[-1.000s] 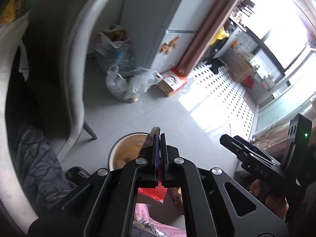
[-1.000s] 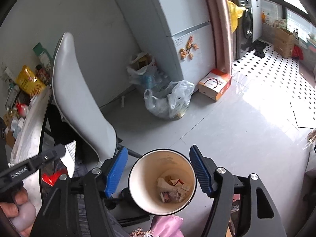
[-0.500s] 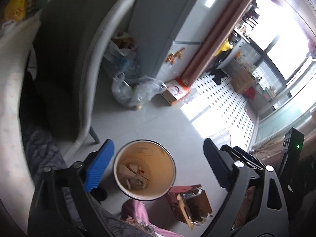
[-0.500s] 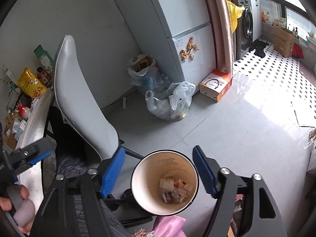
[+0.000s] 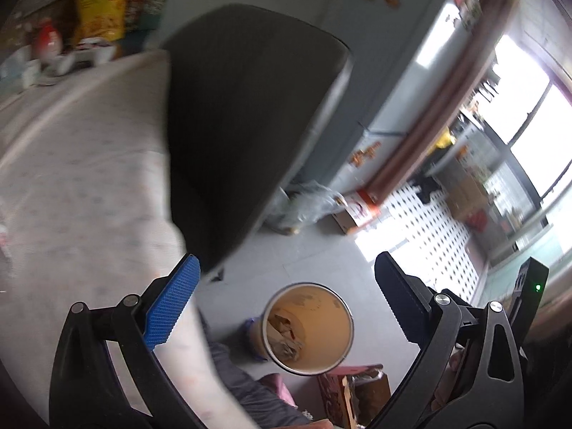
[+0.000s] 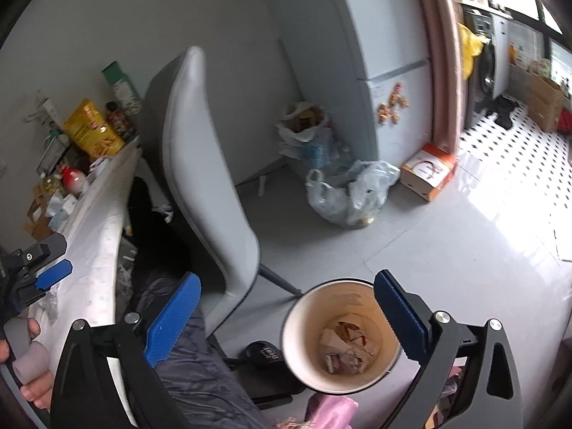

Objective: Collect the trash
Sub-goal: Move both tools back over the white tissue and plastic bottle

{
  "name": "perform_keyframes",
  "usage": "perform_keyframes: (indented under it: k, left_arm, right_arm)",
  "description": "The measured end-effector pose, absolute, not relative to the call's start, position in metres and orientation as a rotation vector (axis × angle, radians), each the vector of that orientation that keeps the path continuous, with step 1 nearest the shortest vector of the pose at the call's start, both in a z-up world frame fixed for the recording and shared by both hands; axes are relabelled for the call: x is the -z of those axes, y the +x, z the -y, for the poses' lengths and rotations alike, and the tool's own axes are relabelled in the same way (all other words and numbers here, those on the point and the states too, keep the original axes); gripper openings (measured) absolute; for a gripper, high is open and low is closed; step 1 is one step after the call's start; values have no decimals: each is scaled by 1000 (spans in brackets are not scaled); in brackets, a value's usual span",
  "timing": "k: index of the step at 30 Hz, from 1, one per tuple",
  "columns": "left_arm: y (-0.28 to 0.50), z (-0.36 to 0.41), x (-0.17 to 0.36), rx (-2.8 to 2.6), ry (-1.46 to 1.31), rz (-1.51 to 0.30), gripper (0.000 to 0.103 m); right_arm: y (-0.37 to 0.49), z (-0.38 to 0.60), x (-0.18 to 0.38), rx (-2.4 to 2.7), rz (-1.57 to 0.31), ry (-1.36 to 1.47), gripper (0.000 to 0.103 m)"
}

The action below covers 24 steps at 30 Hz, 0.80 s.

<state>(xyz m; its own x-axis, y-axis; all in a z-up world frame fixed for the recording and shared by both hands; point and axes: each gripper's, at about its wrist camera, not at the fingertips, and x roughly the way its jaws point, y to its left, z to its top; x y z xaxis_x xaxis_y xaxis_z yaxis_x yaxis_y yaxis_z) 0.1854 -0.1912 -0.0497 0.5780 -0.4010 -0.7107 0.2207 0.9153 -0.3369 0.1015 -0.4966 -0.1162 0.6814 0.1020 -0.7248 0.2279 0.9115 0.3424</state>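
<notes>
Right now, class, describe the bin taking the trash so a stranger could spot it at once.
Start at the grey chair by the table. On the floor at its foot stands a round open bin, cream inside with a dark rim. Unlike the clear plastic bag nearby, it is rigid and holds crumpled wrappers.

Black-framed tool with ribbed blue pads, silver screws.

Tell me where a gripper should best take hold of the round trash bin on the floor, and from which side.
Probably the bin's rim, from straight above: it stands upright and open-topped, the thin wall fits between open fingers, one inside and one outside. The right gripper hangs nearest; the chair crowds one side.
</notes>
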Motion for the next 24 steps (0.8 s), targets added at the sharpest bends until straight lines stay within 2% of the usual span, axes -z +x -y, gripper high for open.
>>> perform_keyframes:
  k: [24]
  left_arm:
    - [163,-17,13,52,-366,-713,97]
  right_arm:
    - [141,325,52,-208,-800,286,95]
